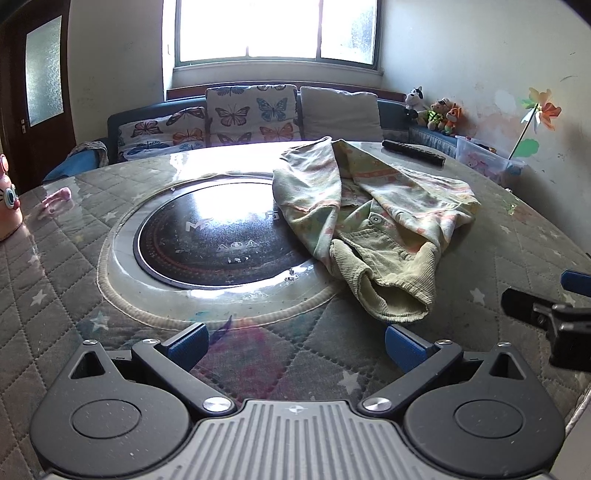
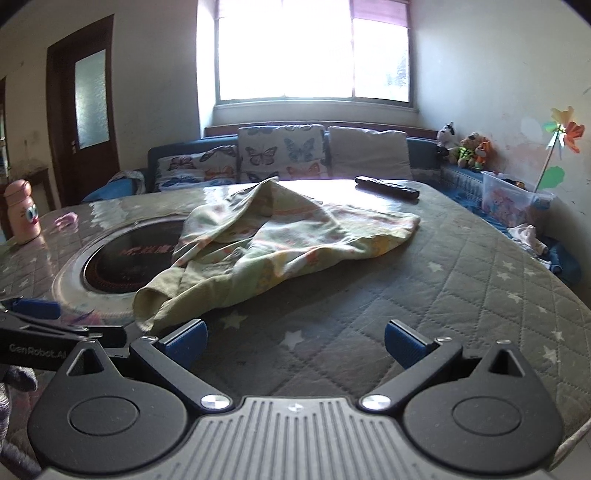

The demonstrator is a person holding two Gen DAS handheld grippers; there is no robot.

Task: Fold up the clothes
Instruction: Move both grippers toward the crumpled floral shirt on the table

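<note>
Clothes, in the form of 1 crumpled pale green garment (image 1: pixel 373 221) with faded orange print and ribbed cuffs, lie unfolded on a quilted, star-patterned table cover (image 1: pixel 55 280), partly draped over the right edge of a round black hotplate (image 1: pixel 218 240) set into the table. Both hand-held grippers hover just short of the garment, apart from it: the left gripper (image 1: pixel 295 341) and the right gripper (image 2: pixel 295 341) each stand spread wide, blue pads gripping nothing. A black remote control (image 2: pixel 387 187) rests behind the garment, a pink bottle (image 2: pixel 23 212) at the table's left edge. Butterfly-print cushions (image 1: pixel 251 114) line a sofa beneath a bright window (image 1: pixel 277 29).
</note>
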